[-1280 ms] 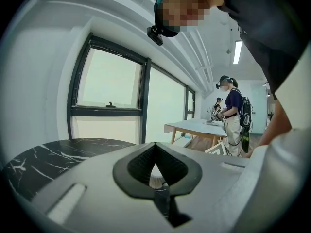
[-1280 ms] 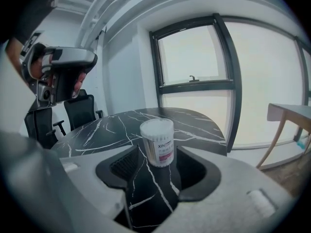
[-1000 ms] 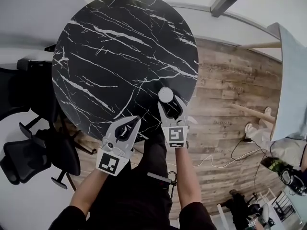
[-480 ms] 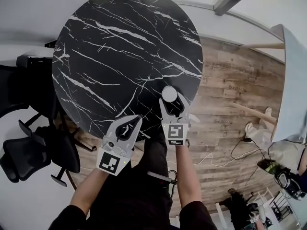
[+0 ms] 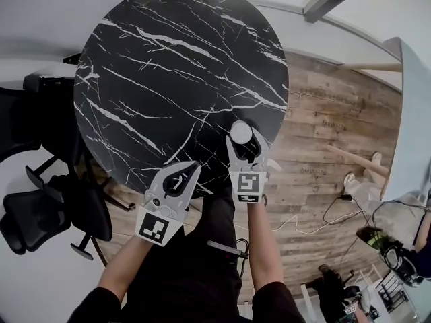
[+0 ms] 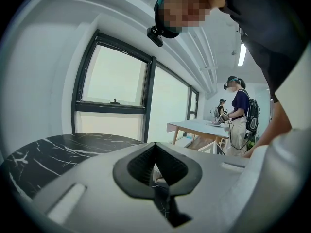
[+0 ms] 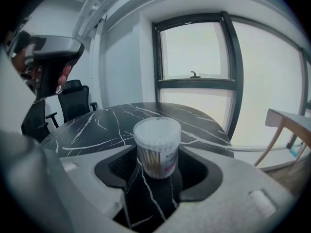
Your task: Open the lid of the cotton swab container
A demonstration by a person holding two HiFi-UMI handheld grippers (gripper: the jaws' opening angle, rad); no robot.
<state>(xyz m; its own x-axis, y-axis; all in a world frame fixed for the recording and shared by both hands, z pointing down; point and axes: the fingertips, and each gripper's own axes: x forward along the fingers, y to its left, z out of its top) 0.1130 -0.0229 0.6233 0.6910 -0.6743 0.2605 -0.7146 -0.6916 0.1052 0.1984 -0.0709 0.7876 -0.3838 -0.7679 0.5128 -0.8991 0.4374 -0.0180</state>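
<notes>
The cotton swab container [image 5: 240, 132], a clear round tub full of swabs with its lid on, stands upright near the near-right edge of the round black marble table [image 5: 168, 66]. My right gripper [image 5: 244, 142] is open, its jaws either side of the container [image 7: 156, 144] with a gap on both sides. In its own view the right gripper [image 7: 158, 173] hangs low over the table [image 7: 97, 125]. My left gripper [image 5: 190, 169] is shut and holds nothing, at the table's near edge to the left of the container. Its tips meet in the left gripper view [image 6: 155, 147].
Black office chairs [image 5: 40, 214] stand left of the table. A wooden floor with a cable [image 5: 316, 221] lies to the right, beside a white table [image 5: 411, 113]. Other people [image 6: 238, 110] stand at a far table [image 6: 194, 127].
</notes>
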